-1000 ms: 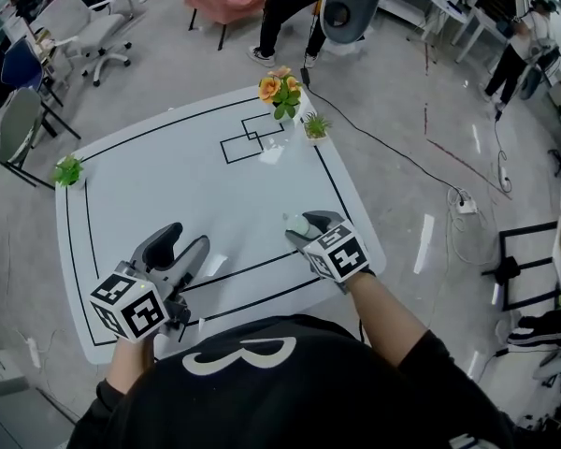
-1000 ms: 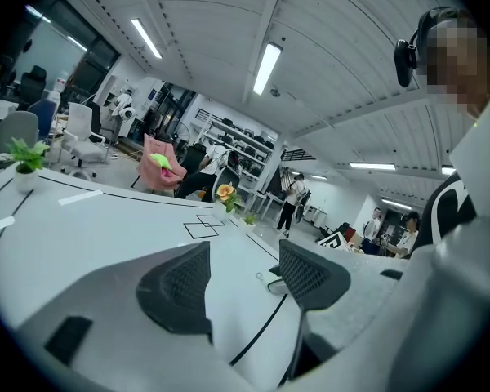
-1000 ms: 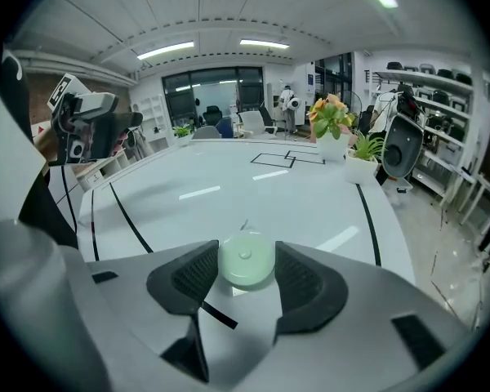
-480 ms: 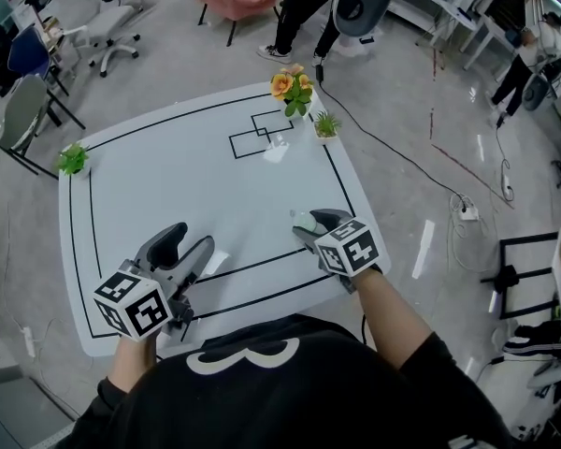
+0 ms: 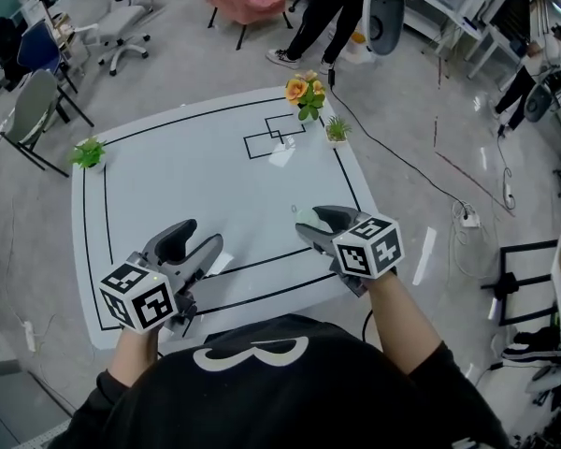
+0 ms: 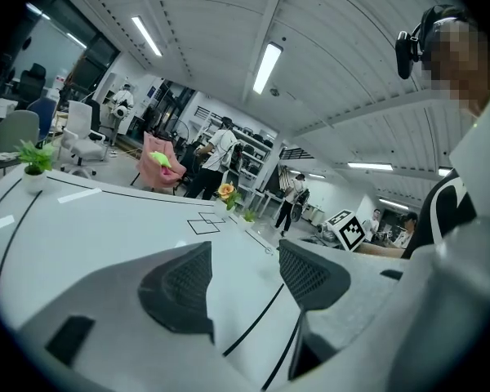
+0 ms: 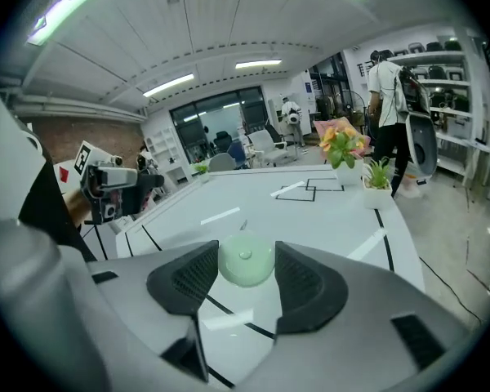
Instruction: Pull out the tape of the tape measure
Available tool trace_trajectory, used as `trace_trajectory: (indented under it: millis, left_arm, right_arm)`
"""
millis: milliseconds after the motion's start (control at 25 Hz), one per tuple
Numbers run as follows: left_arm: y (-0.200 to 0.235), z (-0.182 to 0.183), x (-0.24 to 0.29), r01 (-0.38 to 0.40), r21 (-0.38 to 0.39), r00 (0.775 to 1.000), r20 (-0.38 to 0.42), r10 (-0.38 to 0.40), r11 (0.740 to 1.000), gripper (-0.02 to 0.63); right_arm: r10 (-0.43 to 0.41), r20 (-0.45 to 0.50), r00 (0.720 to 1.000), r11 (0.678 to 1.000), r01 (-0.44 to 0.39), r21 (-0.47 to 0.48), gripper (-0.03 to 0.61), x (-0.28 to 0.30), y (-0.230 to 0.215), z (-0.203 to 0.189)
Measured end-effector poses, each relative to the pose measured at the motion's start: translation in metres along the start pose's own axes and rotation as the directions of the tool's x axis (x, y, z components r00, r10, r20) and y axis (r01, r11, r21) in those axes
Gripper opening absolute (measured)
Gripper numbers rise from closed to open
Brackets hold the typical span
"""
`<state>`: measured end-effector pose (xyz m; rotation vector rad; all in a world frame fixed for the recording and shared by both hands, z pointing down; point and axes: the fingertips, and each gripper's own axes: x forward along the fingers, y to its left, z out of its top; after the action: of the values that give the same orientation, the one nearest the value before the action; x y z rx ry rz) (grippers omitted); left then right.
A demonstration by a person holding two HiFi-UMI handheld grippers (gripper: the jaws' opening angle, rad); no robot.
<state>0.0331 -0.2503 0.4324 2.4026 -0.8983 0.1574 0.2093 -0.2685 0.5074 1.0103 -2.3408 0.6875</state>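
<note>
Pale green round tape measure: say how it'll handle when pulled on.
The pale green round tape measure looks small and probably light, held in the right gripper. Its smooth, rounded shell may slip or swivel between the jaws. On edge it could roll.

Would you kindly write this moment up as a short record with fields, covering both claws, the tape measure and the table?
Right claw: shut on the pale green round tape measure, pads against its two sides
Left claw: open, nothing between its jaws, above the near part of the table
Tape: none seen drawn out
Table top: white with black lines; flowers and a small plant at the far corner, another plant at the left edge
</note>
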Motion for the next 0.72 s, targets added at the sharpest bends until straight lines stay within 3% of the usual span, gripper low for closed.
trace_trajectory:
  millis: [400, 720]
  left_arm:
    - [-0.031, 0.027, -0.037, 0.076, 0.106, 0.997, -0.032, -0.073, 0.991, 0.249]
    - [-0.070, 0.036, -0.065, 0.227, 0.233, 0.973, -0.089, -0.212, 0.946, 0.249]
  right_arm:
    - [0.185, 0.097, 0.978, 0.974, -0.170, -0.149, 0.220, -0.041, 0.101, 0.068]
    - [0.361, 0.058, 0.931, 0.883, -0.322, -0.341, 0.221, -0.067, 0.180, 0.088]
